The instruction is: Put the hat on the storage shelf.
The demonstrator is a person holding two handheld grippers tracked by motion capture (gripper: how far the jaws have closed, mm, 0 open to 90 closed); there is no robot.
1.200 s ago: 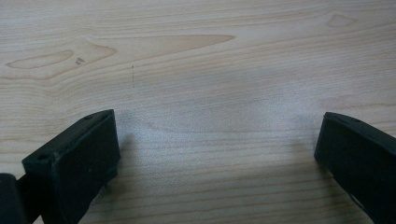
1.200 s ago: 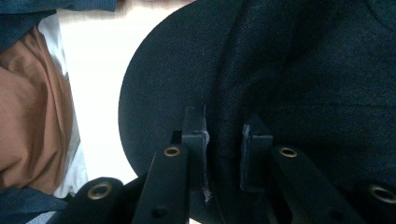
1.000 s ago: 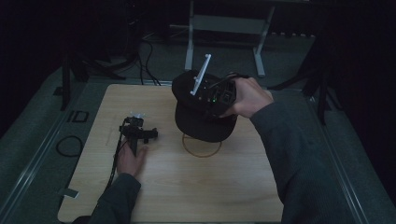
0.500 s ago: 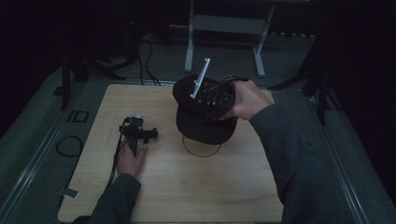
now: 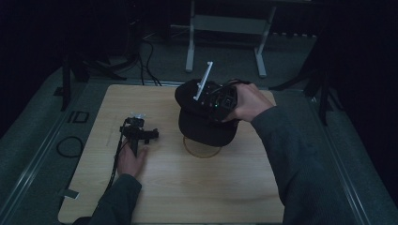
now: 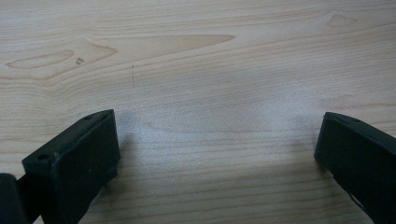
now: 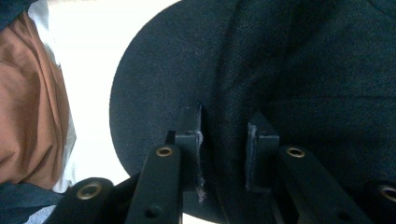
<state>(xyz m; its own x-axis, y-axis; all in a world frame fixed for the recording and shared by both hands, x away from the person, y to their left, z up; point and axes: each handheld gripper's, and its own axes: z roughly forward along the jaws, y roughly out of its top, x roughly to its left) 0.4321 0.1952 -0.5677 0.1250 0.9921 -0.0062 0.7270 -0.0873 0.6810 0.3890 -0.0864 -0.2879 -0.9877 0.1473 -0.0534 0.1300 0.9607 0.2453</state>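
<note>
A black cap (image 5: 206,127) sits over a stand with a round wooden base (image 5: 202,150) in the middle of the table. My right gripper (image 5: 221,101) comes in from the right at the cap's crown. In the right gripper view my right gripper (image 7: 224,126) has a fold of the cap's fabric (image 7: 303,70) between its jaws. The jaws have just been opening and stand slightly apart around the fold. My left gripper (image 5: 138,133) rests on the table at the left, apart from the cap. Its jaws stand wide open over bare wood (image 6: 196,56), so my left gripper (image 6: 217,140) holds nothing.
The light wooden table (image 5: 211,192) has free room in front of and beside the stand. A white bar (image 5: 203,82) sticks up from the right gripper. Orange-brown cloth (image 7: 28,102) shows beyond the cap's brim. Metal frame legs (image 5: 190,42) stand on the floor behind the table.
The right hand and the cap have shifted only slightly. The left hand and its gripper have stayed in place.
</note>
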